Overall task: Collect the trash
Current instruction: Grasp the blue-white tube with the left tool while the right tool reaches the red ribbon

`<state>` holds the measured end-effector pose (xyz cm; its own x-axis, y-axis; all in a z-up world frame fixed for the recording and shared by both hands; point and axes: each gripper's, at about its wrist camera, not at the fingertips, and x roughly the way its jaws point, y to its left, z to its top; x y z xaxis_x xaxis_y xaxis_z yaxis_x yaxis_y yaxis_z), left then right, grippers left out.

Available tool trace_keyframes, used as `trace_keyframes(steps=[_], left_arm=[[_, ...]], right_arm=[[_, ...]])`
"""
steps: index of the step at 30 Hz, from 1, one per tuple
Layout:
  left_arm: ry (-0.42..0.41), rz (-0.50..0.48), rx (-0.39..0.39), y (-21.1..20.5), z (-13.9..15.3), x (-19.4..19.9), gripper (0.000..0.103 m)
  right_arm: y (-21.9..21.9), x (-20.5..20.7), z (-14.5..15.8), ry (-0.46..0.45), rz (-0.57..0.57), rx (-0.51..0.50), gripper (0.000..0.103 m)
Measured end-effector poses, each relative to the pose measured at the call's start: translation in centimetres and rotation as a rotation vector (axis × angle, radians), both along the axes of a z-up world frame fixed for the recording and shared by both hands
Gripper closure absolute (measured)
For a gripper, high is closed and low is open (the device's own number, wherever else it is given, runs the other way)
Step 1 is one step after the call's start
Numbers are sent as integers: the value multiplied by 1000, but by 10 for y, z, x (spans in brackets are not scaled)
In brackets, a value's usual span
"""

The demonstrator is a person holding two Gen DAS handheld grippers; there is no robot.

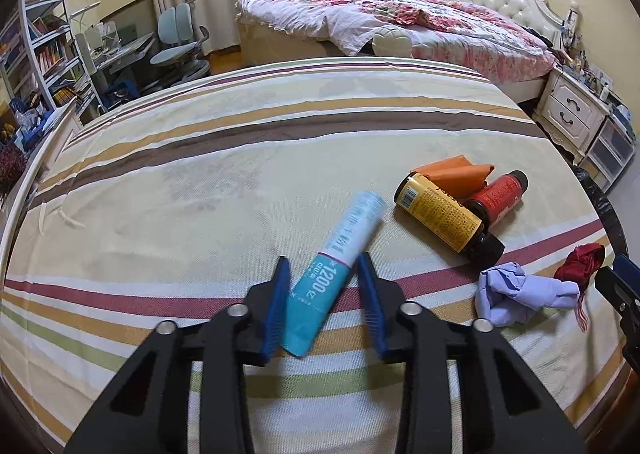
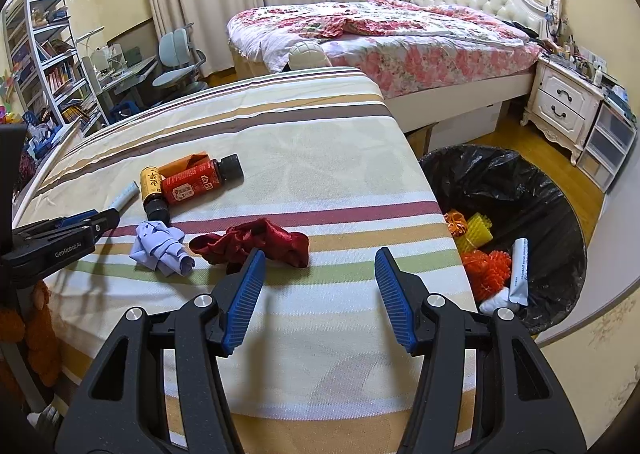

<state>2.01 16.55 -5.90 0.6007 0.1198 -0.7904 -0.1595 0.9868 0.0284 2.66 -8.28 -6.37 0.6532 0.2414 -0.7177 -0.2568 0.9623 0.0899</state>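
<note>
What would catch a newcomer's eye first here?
Probably the teal sachet lying on the striped tablecloth, right between the left tongs. Next, the yellow bottle and red bottle lying beside it, then the black-lined trash bin off the table's right edge, already holding trash.

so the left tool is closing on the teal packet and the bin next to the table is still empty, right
Not quite. The left tool does have the teal packet between its fingers, but the bin beside the table is not empty: the right wrist view shows orange and yellow spiky items and a white packet already lying in its black liner.
</note>
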Motion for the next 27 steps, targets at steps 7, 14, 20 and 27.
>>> trace_keyframes(steps=[7,14,20,27], left_arm=[[-14,-9,12,1,1,-2,84],[-17,-5,-6,4,2,-6,84],[-22,8,-6,7,1,-9,84],[-28,22,-14,11,0,-10,84]], right_arm=[[8,-1,3,-1,12,0,47],[19,1,4,4,42,-3,47],[30,7,0,29,76,-3,47],[40,15,-3,49,101,-14,47]])
